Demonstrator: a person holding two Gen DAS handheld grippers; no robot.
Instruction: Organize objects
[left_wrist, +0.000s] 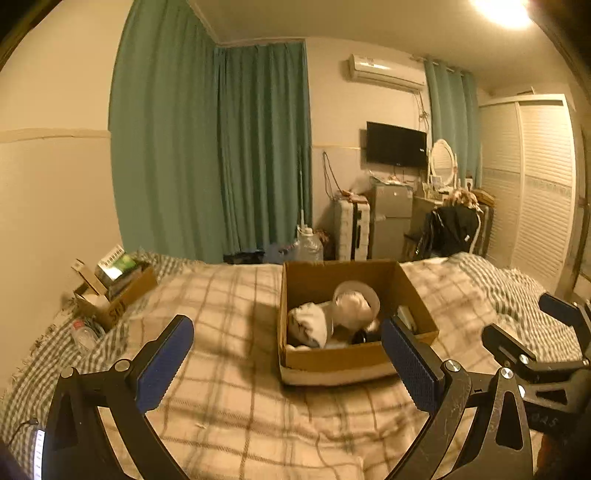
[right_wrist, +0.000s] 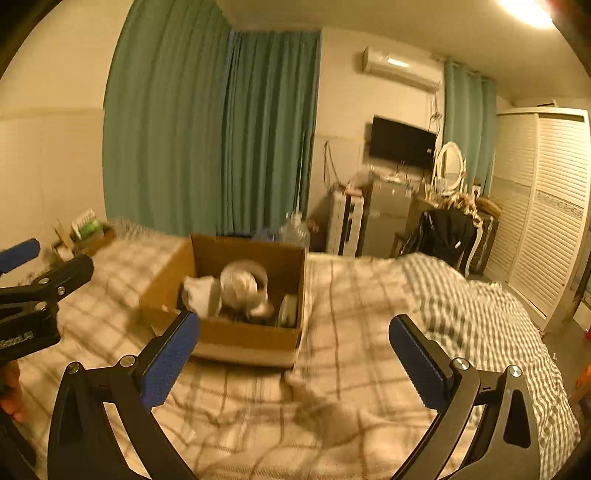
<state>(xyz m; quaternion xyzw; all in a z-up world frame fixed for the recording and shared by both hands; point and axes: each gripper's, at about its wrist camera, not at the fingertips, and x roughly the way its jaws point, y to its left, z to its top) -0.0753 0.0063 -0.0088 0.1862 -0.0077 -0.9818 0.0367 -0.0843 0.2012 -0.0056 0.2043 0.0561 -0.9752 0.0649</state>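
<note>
An open cardboard box (left_wrist: 332, 360) sits on the plaid bed; it also shows in the right wrist view (right_wrist: 243, 338). Inside it lie white cloth items (left_wrist: 310, 325) and a clear round lidded thing (left_wrist: 356, 301), with dark items beneath. My left gripper (left_wrist: 288, 354) is open and empty, held above the blanket just in front of the box. My right gripper (right_wrist: 295, 349) is open and empty, in front of and to the right of the box. The right gripper also shows at the right edge of the left wrist view (left_wrist: 532, 328).
A smaller cardboard box (left_wrist: 114, 291) with books and packets sits at the bed's far left, a plastic bottle (left_wrist: 83, 334) beside it. The plaid blanket (left_wrist: 229, 398) covers the bed. Beyond are green curtains, a large water jug (left_wrist: 308, 245), suitcase, fridge and wardrobe.
</note>
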